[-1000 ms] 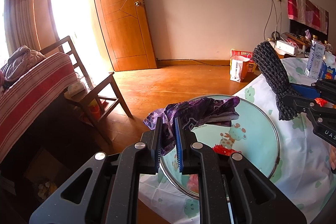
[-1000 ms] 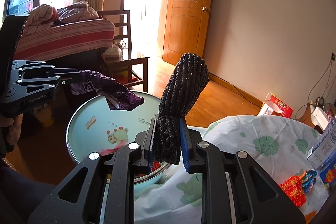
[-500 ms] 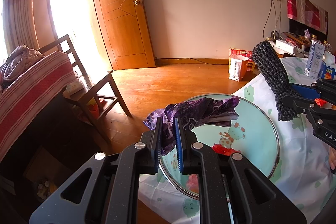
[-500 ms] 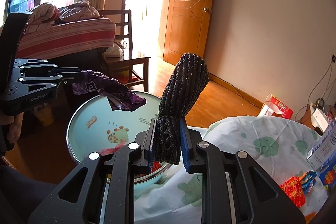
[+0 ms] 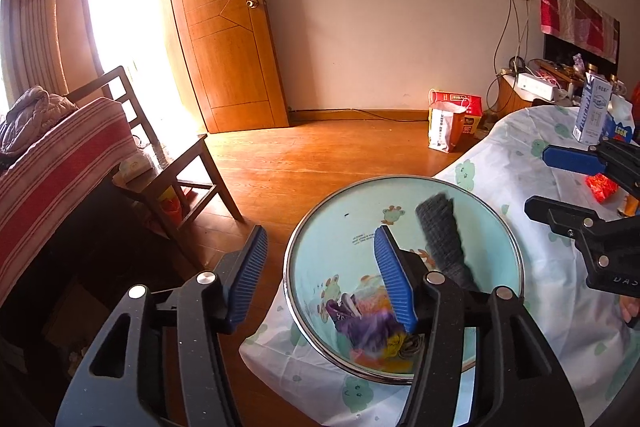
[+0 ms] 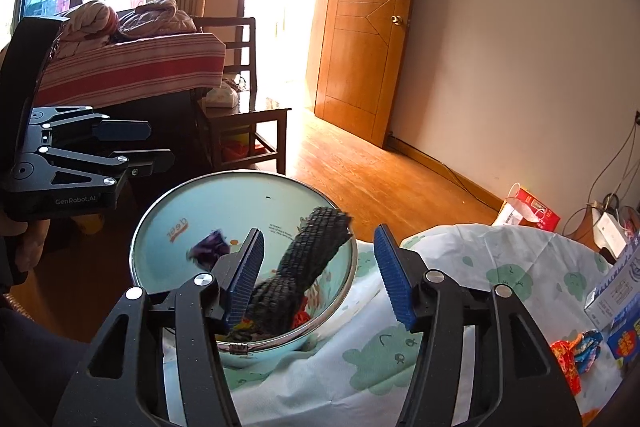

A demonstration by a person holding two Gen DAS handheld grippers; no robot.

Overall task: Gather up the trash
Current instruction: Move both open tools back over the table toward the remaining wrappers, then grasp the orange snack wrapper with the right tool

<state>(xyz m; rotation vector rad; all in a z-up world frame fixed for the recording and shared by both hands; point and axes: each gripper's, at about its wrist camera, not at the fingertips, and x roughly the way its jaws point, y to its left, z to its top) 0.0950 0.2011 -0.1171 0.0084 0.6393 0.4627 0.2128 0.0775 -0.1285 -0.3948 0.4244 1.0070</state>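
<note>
1. Inside the pale blue enamel basin (image 6: pixel 168 211), at the edge of the cloth-covered table (image 6: pixel 472 267), the dark knitted piece (image 6: pixel 316 247) leans with its long axis slanted: its lower end is down among the scraps at the bottom, and its upper end points up toward the far rim on the table side. It looks blurred in both views.
2. Just beside it, low in the basin, sits the purple wrapper (image 5: pixel 362 323), crumpled and smeared by blur; its print cannot be read. Orange and yellow scraps lie around it, too mixed to tell apart.
3. Part of the basin's near wall is hidden behind the finger of the left gripper (image 5: pixel 320 279), and in the right wrist view behind the finger of the right gripper (image 6: pixel 320 275).
4. Both grippers have just been opening. Each now has its blue pads well apart, with nothing between them; the knitted piece and the wrapper are free of both tools.
5. Farther out on the table, a red wrapper (image 6: pixel 568 355) lies near a milk carton (image 5: pixel 596 111), well apart from the basin. The carton's base is cut off from sight in the right wrist view.
6. Beyond the table, a red paper bag (image 5: pixel 452 123) stands on the wooden floor near the wall, and a wooden chair (image 5: pixel 168 163) stands beside a striped couch.
</note>
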